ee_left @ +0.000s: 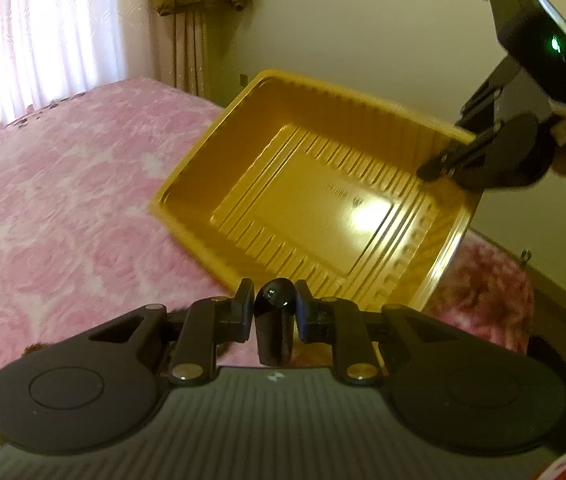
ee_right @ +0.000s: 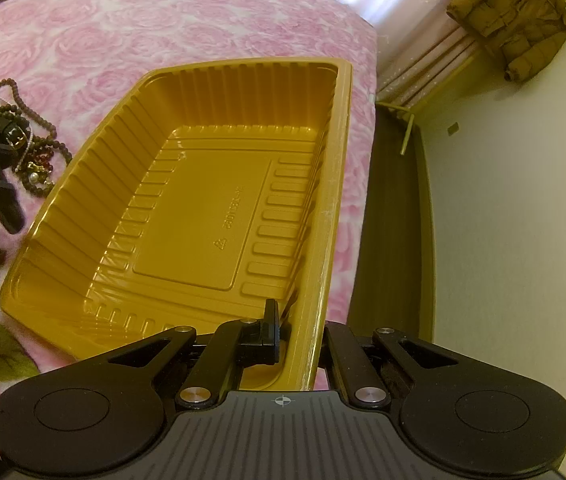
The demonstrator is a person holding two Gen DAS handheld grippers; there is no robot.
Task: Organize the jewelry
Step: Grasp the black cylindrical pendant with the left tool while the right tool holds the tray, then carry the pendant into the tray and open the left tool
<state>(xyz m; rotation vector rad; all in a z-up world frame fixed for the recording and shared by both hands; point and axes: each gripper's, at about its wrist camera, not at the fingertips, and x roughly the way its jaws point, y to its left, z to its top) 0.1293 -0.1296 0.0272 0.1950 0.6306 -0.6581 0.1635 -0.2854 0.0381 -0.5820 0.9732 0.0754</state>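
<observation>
Left gripper [ee_left: 274, 312] pinching a black bracelet [ee_left: 274, 326]; right gripper [ee_right: 295, 332] clamping the yellow tray's [ee_right: 187, 220] rim between its fingers.

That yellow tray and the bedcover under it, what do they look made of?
The yellow tray looks like thin moulded plastic: glossy, ribbed walls, embossed recycling mark. The bedcover seems a soft, matte, fleecy fabric with a pink rose pattern; the exact fibre is unclear.

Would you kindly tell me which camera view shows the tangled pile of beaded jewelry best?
The right wrist view: the tangled pile of dark beaded necklaces lies in plain sight on the pink rose-patterned bedspread, left of the yellow ribbed plastic tray. The left wrist view shows no identifiable jewelry.
</observation>
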